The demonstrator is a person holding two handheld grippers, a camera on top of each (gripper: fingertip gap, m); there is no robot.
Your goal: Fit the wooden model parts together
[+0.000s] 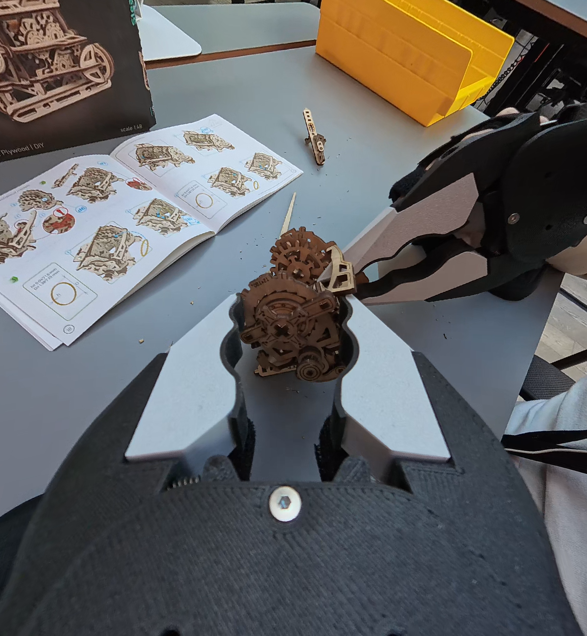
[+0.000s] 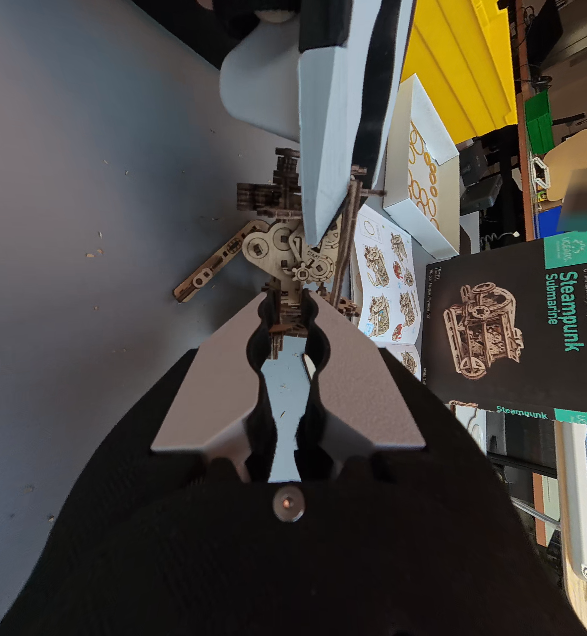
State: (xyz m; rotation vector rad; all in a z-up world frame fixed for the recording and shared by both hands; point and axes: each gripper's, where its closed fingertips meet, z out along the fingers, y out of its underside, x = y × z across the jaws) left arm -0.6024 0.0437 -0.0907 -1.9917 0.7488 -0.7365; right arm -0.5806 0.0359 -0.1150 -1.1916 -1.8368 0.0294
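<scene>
Smooth grey desk (image 1: 78,361), flecked with wood shavings, carries everything; a ribbed yellow plastic bin (image 1: 409,58) sits at its far edge, near a dark printed box (image 1: 61,69) and an open instruction booklet (image 1: 119,220); the left hand-held gripper (image 1: 290,330) clamps the laser-cut plywood gear assembly (image 1: 292,327) at centre; the right hand-held gripper (image 1: 348,280) pinches a pale curved part on its upper edge; a slim wooden strip (image 1: 314,141) lies apart.
</scene>
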